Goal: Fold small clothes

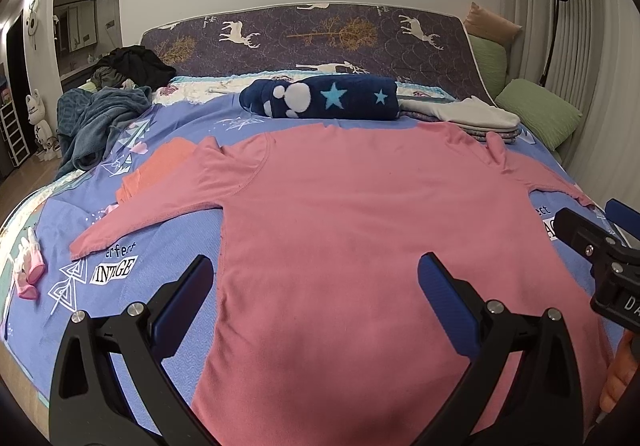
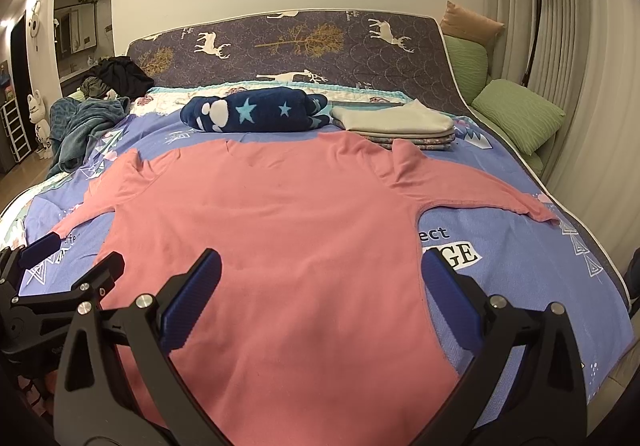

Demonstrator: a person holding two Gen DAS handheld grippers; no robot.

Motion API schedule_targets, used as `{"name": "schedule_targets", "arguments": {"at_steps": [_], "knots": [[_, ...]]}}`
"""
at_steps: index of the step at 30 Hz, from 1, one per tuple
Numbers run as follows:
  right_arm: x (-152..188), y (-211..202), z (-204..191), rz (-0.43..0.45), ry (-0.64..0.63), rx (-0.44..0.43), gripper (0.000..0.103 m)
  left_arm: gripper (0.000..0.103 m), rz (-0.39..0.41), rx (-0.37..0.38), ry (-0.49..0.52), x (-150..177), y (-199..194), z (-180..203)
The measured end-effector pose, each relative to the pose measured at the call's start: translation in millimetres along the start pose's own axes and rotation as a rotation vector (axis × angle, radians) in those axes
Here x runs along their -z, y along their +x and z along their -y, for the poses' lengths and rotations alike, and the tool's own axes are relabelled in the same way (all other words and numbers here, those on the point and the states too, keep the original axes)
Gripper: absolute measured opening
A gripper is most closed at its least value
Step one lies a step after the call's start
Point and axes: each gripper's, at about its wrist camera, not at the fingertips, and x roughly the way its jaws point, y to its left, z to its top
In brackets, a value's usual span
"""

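Pink shirt (image 1: 340,226) is spread flat across the bed (image 2: 540,270), unfolded. Left gripper (image 1: 316,286) and right gripper (image 2: 320,282) are held wide open, empty; a sleeve must be gripped next.

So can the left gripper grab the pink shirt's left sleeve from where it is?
Probably yes. The left gripper hangs open over the pink shirt, and the left sleeve lies flat on the blue sheet with nothing covering it.
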Motion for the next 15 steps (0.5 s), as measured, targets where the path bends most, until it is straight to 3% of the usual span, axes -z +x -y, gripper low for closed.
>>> {"name": "schedule_targets", "arguments": {"at_steps": [15], "knots": [[-4.3,1.6,-8.0,-0.003,-0.021,0.010,0.101,0.102,0.005,0.026,-0.021,2.4,2.0,-11.2]]}}
